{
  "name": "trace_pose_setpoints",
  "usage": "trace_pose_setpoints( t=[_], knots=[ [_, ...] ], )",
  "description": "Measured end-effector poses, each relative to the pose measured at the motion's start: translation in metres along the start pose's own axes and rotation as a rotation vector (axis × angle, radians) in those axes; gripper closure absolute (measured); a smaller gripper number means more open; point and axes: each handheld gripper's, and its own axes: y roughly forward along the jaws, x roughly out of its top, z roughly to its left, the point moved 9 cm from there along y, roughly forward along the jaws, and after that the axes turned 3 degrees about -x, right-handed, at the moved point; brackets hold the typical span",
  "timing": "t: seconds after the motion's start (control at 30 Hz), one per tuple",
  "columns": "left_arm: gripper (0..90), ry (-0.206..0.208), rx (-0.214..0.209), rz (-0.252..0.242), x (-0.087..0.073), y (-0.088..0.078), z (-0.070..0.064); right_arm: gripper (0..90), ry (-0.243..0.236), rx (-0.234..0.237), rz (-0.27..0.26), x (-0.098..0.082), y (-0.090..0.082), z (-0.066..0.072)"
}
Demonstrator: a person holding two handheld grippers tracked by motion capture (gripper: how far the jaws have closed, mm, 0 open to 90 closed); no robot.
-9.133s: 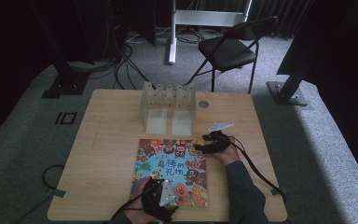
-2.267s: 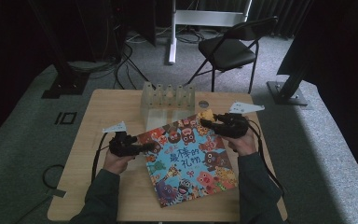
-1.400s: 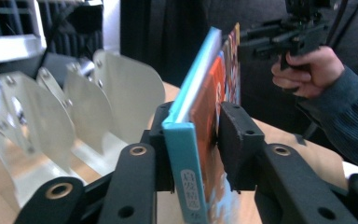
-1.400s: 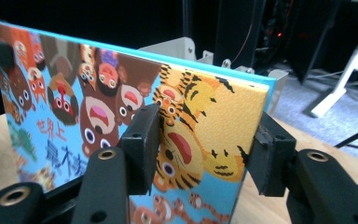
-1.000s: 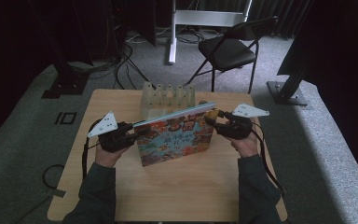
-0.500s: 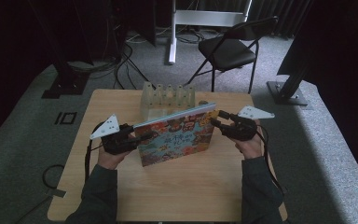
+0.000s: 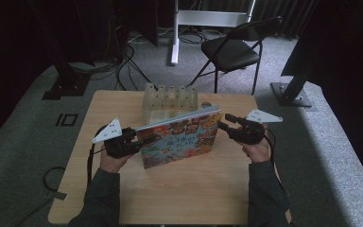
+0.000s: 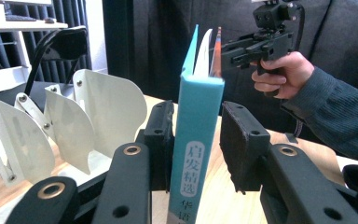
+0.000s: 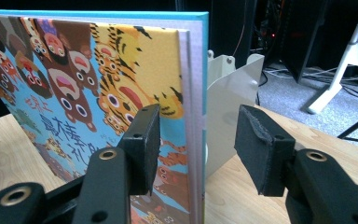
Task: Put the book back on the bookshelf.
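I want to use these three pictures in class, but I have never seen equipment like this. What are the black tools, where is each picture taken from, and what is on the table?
A person holds two hand-held tools, each with two black jaws: the left gripper and the right gripper. One picture looks down from above the wooden table; the other two come from small cameras riding on each gripper, looking along its jaws. Between them a colourful picture book stands upright on its edge. The left jaws straddle its teal spine, with a gap visible on one side; they have just been closing a little. The right jaws straddle the open page edge, one pad clearly off it. Behind the book stands a white divider rack.
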Motion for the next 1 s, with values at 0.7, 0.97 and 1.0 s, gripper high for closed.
trace_pose_setpoints(
  t=[0.7,0.97,1.0],
  knots=[
    [52.3,-0.002,0.013,0.004,-0.01,0.02,-0.001,49.9,0.042,-0.028,0.008,-0.016,-0.008,-0.017],
    [52.5,-0.002,0.001,0.001,-0.014,0.024,-0.002,49.4,0.06,-0.032,0.023,-0.025,-0.008,-0.022],
    [52.2,-0.008,-0.005,-0.004,-0.014,0.025,-0.002,48.9,0.062,-0.03,0.024,-0.027,-0.008,-0.022]
  ],
)
